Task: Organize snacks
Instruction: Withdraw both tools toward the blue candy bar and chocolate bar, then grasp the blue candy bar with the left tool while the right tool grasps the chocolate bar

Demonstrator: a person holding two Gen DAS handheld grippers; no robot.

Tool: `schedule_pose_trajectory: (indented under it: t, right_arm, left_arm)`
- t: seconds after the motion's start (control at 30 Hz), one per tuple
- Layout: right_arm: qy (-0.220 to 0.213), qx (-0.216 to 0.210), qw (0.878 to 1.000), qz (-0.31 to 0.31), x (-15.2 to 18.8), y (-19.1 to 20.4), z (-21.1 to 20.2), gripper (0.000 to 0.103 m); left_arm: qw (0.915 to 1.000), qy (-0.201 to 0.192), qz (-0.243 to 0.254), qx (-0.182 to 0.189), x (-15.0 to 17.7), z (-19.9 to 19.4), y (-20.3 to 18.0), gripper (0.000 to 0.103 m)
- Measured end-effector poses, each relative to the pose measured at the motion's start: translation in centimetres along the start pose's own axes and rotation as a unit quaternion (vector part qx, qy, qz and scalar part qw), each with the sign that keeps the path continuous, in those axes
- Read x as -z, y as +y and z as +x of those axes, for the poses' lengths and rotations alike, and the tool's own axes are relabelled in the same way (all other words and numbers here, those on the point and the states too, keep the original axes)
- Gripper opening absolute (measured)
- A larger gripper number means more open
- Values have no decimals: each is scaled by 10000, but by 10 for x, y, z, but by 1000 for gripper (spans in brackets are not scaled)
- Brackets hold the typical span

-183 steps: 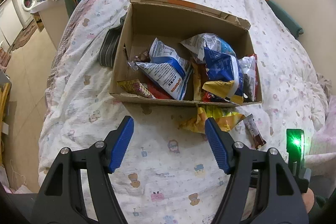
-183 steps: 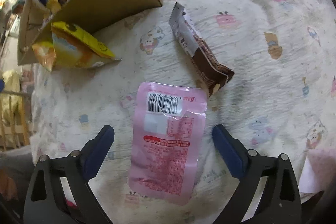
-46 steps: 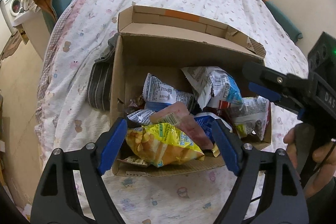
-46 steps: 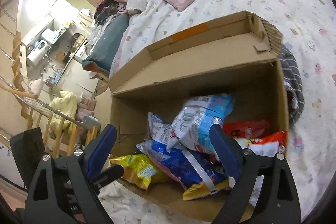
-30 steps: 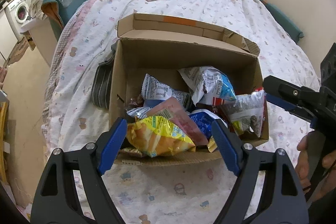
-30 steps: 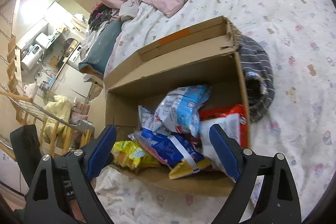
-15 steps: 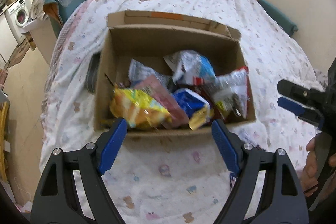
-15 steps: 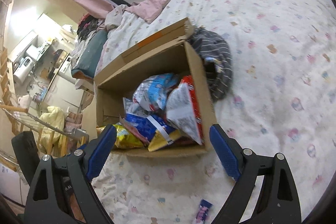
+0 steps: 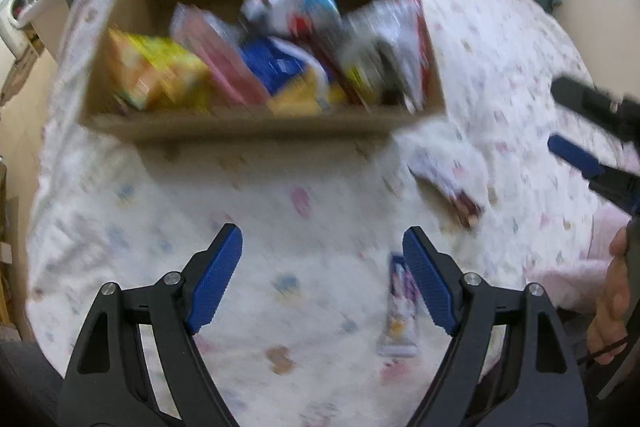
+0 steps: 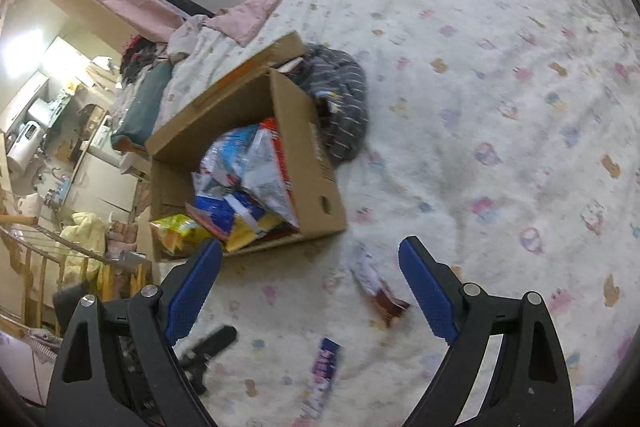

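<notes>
Both grippers [image 9: 322, 277] [image 10: 310, 285] just backed off the box [image 9: 256, 125], fingers open and empty; two snack bars [image 10: 378, 287] [image 10: 324, 373] left on the bed, lower middle.

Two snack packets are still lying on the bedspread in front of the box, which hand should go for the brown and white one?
Probably the right. The right gripper, open and empty, has the brown-and-white packet almost between its fingers. In the left wrist view, that packet lies off to the side of the open left gripper, which sits nearer the slim purple-and-white packet.
</notes>
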State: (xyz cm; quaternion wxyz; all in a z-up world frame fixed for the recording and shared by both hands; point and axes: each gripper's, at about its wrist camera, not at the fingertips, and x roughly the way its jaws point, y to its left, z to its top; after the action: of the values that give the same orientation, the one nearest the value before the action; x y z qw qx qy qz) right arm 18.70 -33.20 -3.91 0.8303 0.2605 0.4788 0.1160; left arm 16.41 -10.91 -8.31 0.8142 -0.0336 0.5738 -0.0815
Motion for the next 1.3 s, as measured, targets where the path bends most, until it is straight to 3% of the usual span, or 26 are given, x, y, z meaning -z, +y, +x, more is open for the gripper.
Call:
schedule_pose_trajectory:
  t: [0.1,0.17,0.23,0.33,0.43,0.47,0.57,0.6,0.8,1.03,1.3]
  right_arm:
    - [71,83,9999,133,2,-15,-2,92]
    - [85,94,9997,221,3,-22,-4,92]
    - [98,87,9995,304,3,-27,-6,92]
    - [118,60,9992,380,1,-31,-7,92]
    - [240,118,9990,363,0,-33,-3,92]
    - [281,138,9989,352,0,-33,-1,92]
    - [396,238,9985,289,0,-31,5,92]
    - [426,281,9983,268,0,-31,6,92]
    - [564,467,9970,267,-1,-34,17,92]
    - [741,903,9931,78,-1,-34,34,92]
    - [1437,1814,9691,-849,9,-22,91,92]
  left_arm:
    - [9991,389,31,160,15,22,-21,80]
    - [9978,575,95,306,21,39,-35,74]
    - [9960,852,110,227,25,56,-43,60]
    - [9921,1222,159,229,31,75,-54,59]
    - [9914,1224,467,-52,36,80,-67,56]
    - [9907,1227,570,-126,38,81,-71,52]
    - [9893,1272,716,-50,40,81,-78,17]
    - [9888,1282,767,-41,40,80,-80,14]
    - [9875,1200,1010,-159,43,72,-86,14]
    - [9882,1224,752,-536,32,75,-47,14]
    - [9911,1095,193,-738,21,61,6,14]
